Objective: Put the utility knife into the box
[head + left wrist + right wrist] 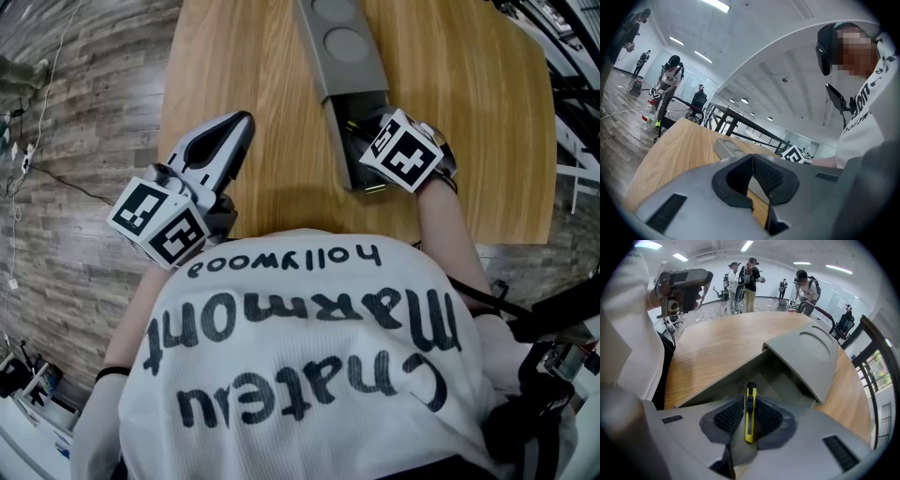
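1. Yellow utility knife point(750, 399) is clamped lengthwise between my right gripper's point(749, 420) pads. Its tip points ahead into the grey box's point(726, 373) open end, so I judge it ready to release.
2. My left gripper point(753, 161) is closed on nothing, parked aside to keep clear.
3. Under the right gripper lies a wooden table point(712, 343) — beyond it, a bright hall with people standing.

The right gripper point(750, 401) has a smooth, matt grey plastic shell. Its 2 black cross-hatched pads point(728, 416) look rubbery. Clamped between them is the slim yellow plastic utility knife point(749, 420), which is glossy. Just ahead of this claw, the long grey box point(780, 380) and its lid point(811, 350) look matt. Under the claw, the pale wooden table point(717, 348) is fine-grained with a soft sheen. The left gripper point(753, 161) has the same finish.
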